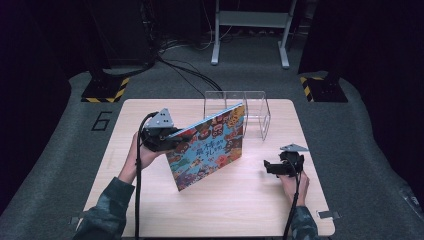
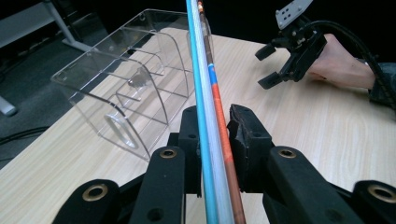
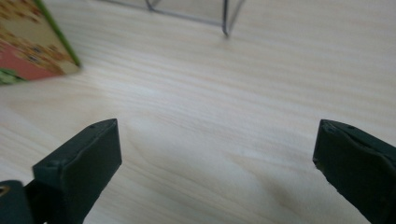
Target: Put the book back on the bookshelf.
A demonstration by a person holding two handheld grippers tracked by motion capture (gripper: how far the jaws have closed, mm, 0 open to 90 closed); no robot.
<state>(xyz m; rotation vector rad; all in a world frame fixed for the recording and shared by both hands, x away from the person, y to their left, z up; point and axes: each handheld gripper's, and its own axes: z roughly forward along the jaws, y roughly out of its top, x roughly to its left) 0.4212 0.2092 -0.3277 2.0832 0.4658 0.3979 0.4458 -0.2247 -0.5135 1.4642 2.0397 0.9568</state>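
My left gripper (image 1: 167, 136) clamps the colourful picture book (image 1: 210, 145) upright; my right gripper (image 1: 272, 167) hangs spread, with nothing between its jaws.

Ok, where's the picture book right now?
In the high view the picture book stands on edge at table centre, clamped at its left edge by the left hand-held gripper, just in front of the clear acrylic rack.

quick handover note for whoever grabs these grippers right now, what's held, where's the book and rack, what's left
Left gripper: shut on the picture book, clamped at its edge and held tilted, one lower corner on or near the table.
Right gripper: open, nothing between the jaws, low over the table to the book's right.
Clear acrylic rack: at the table's far edge behind the book, slots unfilled.
Done: book picked up. Left, likely: slot it into the rack.
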